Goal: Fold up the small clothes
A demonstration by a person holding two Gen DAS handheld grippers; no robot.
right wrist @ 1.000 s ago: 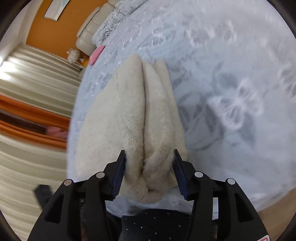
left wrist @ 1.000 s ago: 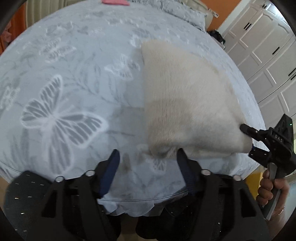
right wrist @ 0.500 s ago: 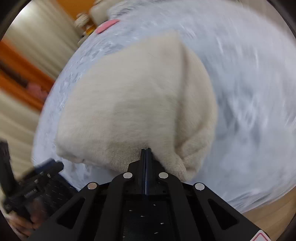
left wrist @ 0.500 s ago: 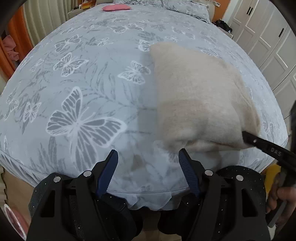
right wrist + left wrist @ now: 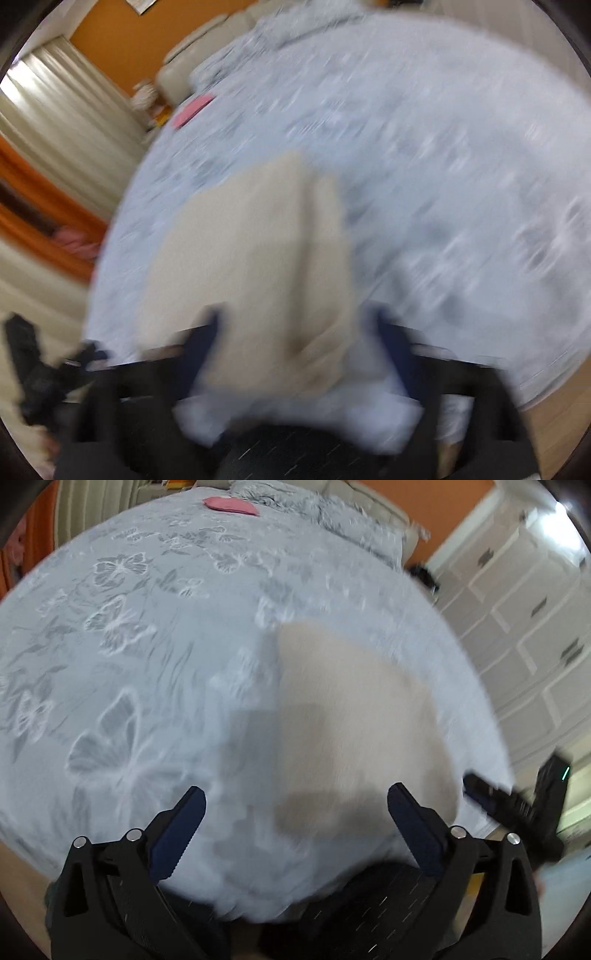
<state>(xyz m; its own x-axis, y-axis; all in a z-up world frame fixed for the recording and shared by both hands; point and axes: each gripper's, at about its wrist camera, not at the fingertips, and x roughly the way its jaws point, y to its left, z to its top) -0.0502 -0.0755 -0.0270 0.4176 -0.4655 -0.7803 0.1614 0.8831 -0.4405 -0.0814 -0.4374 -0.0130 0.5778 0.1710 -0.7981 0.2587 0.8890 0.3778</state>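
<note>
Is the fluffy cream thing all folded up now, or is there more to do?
Mostly folded: the cream garment lies in a doubled-over wedge on the butterfly bedspread. Right now nothing holds it. The left gripper is wide open near its edge, and the right gripper, though blurry, looks open too. Left to do: maybe one more fold or tidying. A pink item waits far up the bed.

Bare bedspread (image 5: 155, 686) lies left of the cream garment (image 5: 354, 716).

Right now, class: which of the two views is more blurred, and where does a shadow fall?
Right wrist view: heavily smeared, fingers and bedspread streaked. Left wrist view: milder blur, fingers crisp; a shadow darkens the near end of the cream garment.
</note>
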